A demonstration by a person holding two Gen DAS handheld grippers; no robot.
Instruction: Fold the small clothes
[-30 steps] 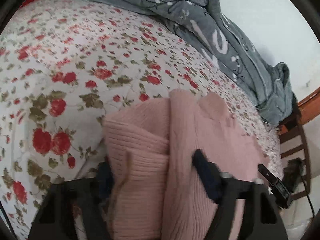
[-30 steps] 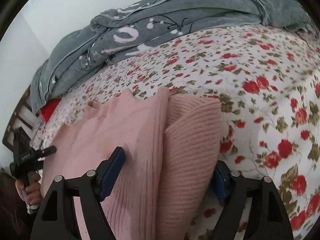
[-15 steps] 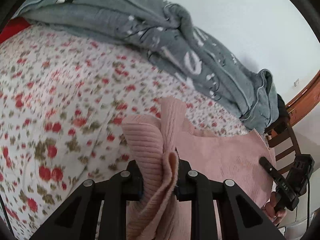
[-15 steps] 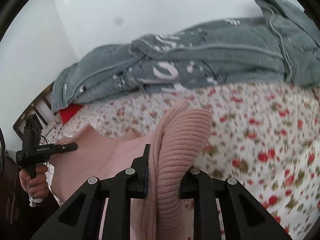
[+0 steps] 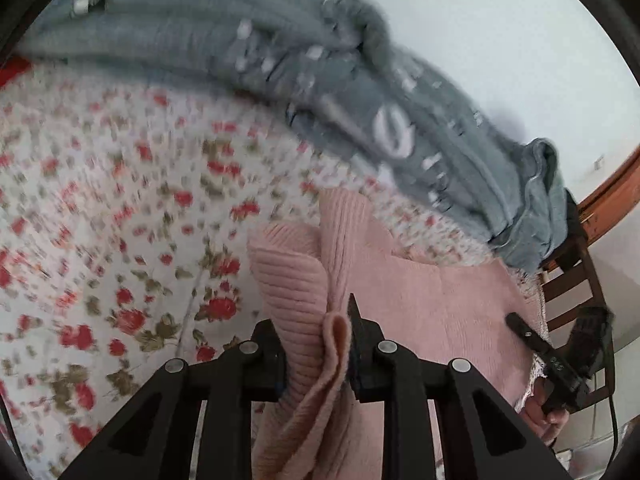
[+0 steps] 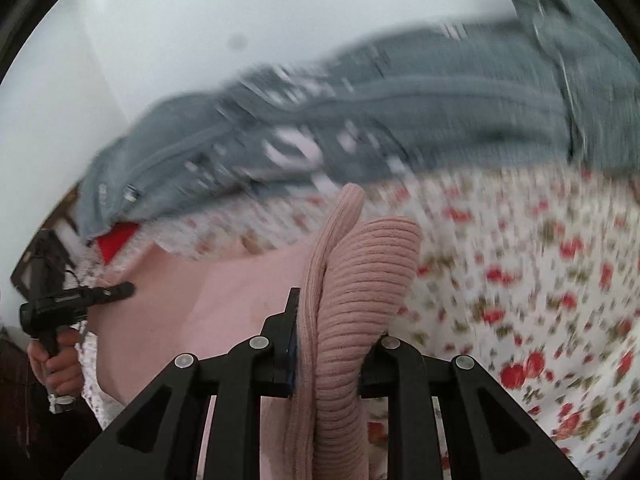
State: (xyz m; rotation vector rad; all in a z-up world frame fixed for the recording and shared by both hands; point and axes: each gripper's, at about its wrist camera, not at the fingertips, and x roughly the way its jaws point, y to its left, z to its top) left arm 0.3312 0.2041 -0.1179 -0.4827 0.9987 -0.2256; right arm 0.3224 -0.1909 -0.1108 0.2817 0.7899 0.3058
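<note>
A pink ribbed sweater [image 5: 432, 312] lies on the flowered bedsheet [image 5: 120, 200], its near edge lifted off the bed. My left gripper [image 5: 316, 332] is shut on a bunched fold of that edge, which sticks up between the pads. In the right wrist view, my right gripper [image 6: 336, 320] is shut on another thick ribbed fold of the sweater [image 6: 360, 280]. The knit between the two grips hangs in a smooth sheet. Each view shows the other gripper off to the side, held in a hand [image 6: 56, 364].
A rumpled grey quilt [image 5: 360, 100] lies along the far side of the bed against a white wall. A wooden chair [image 5: 572, 280] stands past the bed's end. Something red [image 6: 116, 240] shows under the quilt's edge. Flowered sheet [image 6: 540, 280] stretches beside the sweater.
Both grippers went from open around the sweater's edge to shut on it. They then rose and lifted the edge off the bed, so more quilt and wall are in view.
</note>
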